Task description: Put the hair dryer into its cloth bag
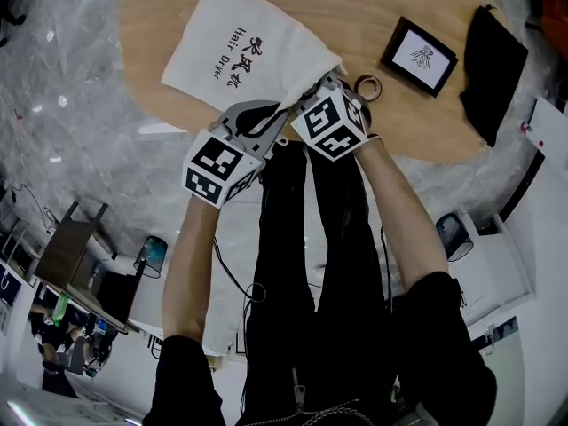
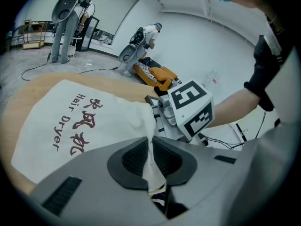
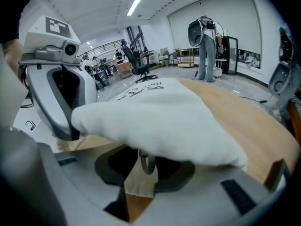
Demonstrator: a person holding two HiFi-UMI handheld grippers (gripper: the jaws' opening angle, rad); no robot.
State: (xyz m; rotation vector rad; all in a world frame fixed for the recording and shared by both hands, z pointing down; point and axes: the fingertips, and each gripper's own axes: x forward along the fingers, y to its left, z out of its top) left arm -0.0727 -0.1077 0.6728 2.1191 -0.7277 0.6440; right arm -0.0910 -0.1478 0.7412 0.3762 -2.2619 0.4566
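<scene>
The white cloth bag [image 1: 240, 51], printed "Hair Dryer", lies on the round wooden table [image 1: 382, 7]. Both grippers are at the bag's near corner, side by side. My left gripper [image 1: 277, 114] is shut on a fold of the bag's edge, and the cloth [image 2: 151, 166] shows pinched between its pads. My right gripper [image 1: 333, 82] is partly under the bag, whose cloth [image 3: 160, 121] bulges over its jaws. A strip of cloth and a small grey loop [image 3: 146, 164] sit between its jaws. The hair dryer itself shows in no view.
A small black-framed picture [image 1: 419, 56] and a dark ring [image 1: 368, 85] lie right of the grippers. A black cloth-like thing [image 1: 493, 69] hangs over the table's right edge. The person's legs stand at the near edge, with cables and two dark cups [image 1: 153, 254] on the floor.
</scene>
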